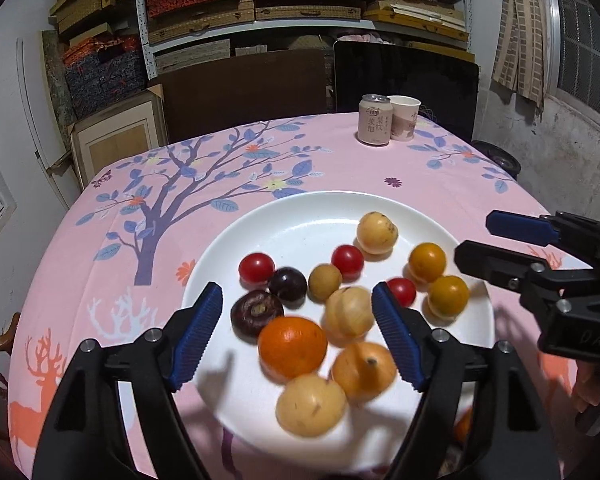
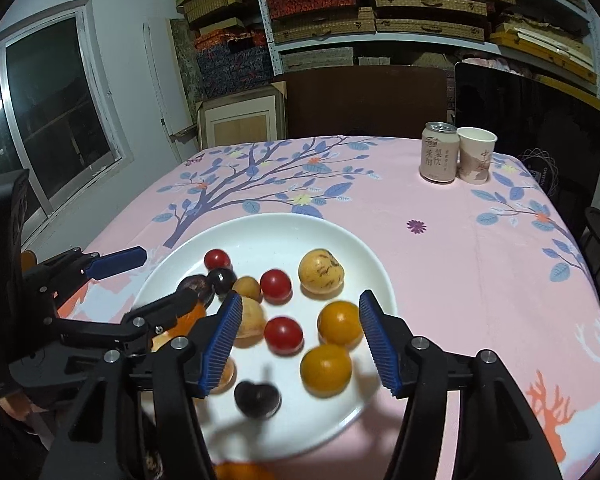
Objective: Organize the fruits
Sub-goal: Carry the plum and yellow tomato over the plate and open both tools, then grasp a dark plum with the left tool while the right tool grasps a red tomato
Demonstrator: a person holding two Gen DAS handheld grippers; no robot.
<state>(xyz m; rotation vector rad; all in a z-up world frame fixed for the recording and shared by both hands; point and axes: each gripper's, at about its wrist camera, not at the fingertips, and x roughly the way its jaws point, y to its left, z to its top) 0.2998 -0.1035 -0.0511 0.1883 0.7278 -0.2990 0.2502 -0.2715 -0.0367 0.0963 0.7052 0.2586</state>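
A white plate (image 1: 284,216) (image 2: 260,232) on the pink tablecloth holds several fruits: an orange (image 1: 293,347), pale yellow fruits (image 1: 377,233), cherry tomatoes (image 1: 256,267) and dark plums (image 1: 287,286). My left gripper (image 1: 298,292) is open above the plate's near side, with nothing pressed by its pads. A blurred yellow fruit (image 1: 364,370) lies below it. My right gripper (image 2: 300,300) hangs open over a tomato (image 2: 283,334) and two yellow-orange fruits (image 2: 340,322). A blurred dark plum (image 2: 257,398) lies just beneath. Each gripper shows in the other's view (image 1: 474,240) (image 2: 168,276).
A drink can (image 1: 375,120) and a paper cup (image 1: 404,118) stand at the table's far edge. Another orange (image 2: 240,472) lies off the plate near the front edge. Dark chair backs and shelves of boxes are behind the table.
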